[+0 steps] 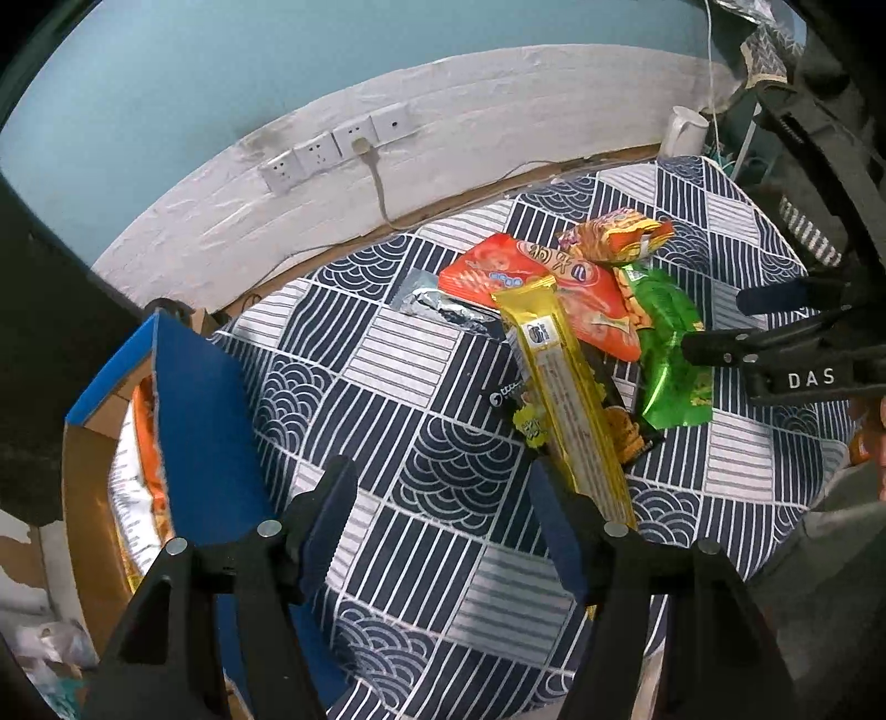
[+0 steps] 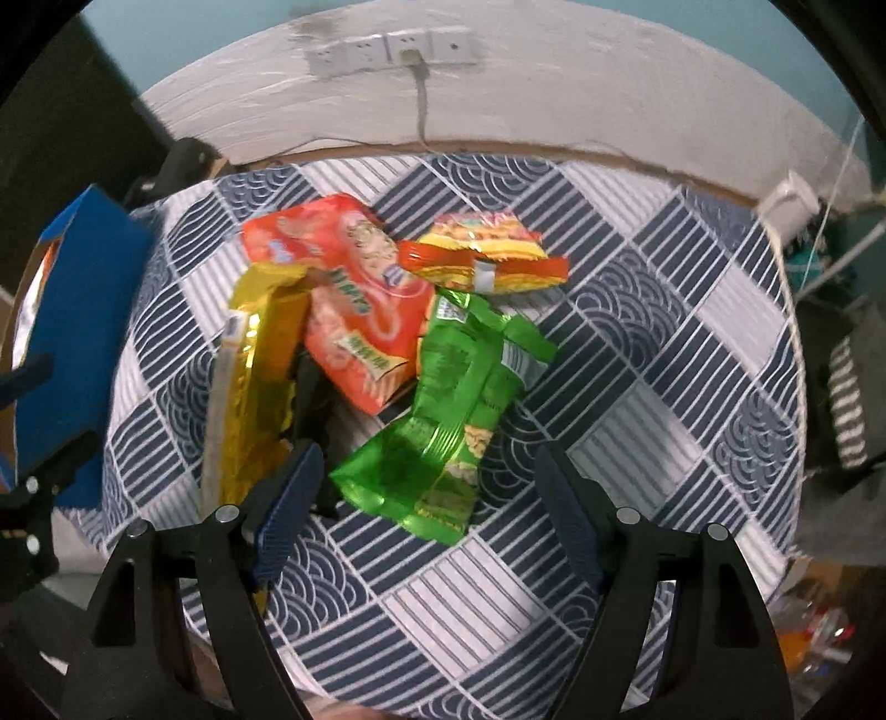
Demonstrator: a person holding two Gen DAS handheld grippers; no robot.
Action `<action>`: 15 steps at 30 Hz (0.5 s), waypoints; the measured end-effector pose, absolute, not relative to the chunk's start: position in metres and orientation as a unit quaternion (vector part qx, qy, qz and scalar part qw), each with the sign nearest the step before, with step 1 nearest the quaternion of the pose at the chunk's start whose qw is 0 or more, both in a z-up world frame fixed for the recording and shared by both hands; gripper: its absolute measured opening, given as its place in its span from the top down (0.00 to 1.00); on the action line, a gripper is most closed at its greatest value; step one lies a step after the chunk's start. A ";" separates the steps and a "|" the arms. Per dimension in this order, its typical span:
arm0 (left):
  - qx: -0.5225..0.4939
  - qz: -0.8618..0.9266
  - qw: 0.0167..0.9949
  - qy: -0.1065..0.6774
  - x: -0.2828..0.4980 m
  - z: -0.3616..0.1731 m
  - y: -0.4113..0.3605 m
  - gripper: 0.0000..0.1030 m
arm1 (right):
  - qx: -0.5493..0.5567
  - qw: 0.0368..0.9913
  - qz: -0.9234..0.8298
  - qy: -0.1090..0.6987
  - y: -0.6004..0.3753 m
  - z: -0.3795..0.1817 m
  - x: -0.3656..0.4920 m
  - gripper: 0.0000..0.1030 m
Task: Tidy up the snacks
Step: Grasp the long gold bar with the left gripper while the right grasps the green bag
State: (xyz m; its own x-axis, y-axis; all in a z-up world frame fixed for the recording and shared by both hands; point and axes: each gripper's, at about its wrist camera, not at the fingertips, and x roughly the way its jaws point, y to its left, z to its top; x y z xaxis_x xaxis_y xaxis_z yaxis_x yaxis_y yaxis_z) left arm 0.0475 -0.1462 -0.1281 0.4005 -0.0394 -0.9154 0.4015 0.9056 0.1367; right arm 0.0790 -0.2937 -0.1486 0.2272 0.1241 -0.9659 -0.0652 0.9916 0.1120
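Six snack packets heaped at mid-table on the patterned cloth [image 2: 637, 354]: one large orange packet [image 2: 354, 299], one small orange-and-yellow packet [image 2: 487, 249] at its 2 o'clock, touching; one green packet [image 2: 443, 421] at 5 o'clock; one long gold packet [image 2: 260, 387] at 8 o'clock, overlapping one black packet [image 1: 631, 437] that peeks from beneath; one silver wrapper [image 1: 437, 302] at the pile's 9 o'clock in the left wrist view. One blue-lidded cardboard box [image 1: 205, 421] off the table's 9 o'clock edge, more packets inside, number unclear. Right gripper [image 2: 429, 498] spread wide, straddling the green packet's lower end, pads clear of it. Left gripper [image 1: 443, 515] spread too, nothing between its pads, gold packet's near end just beside one finger [image 1: 554, 531]. One row of four wall sockets [image 2: 390, 50] at 12 o'clock, one plugged.
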 end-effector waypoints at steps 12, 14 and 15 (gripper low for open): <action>0.164 -0.134 0.806 0.553 0.061 -0.161 -0.160 0.36 | 0.016 0.765 0.051 0.642 -0.285 -0.190 0.097 0.24; 0.156 -0.136 0.805 0.556 0.061 -0.163 -0.162 0.35 | 0.022 0.759 0.049 0.649 -0.289 -0.198 0.098 0.24; 0.152 -0.137 0.804 0.558 0.061 -0.164 -0.163 0.34 | 0.025 0.758 0.052 0.650 -0.290 -0.199 0.097 0.24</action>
State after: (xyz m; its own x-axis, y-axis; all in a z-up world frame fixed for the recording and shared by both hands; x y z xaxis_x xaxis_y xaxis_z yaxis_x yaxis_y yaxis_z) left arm 0.0610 -0.1633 -0.1637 0.3402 -0.0507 -0.9390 0.3904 0.9161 0.0919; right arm 0.0970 -0.2897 -0.1994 0.1498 0.1106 -0.9825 -0.0457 0.9934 0.1048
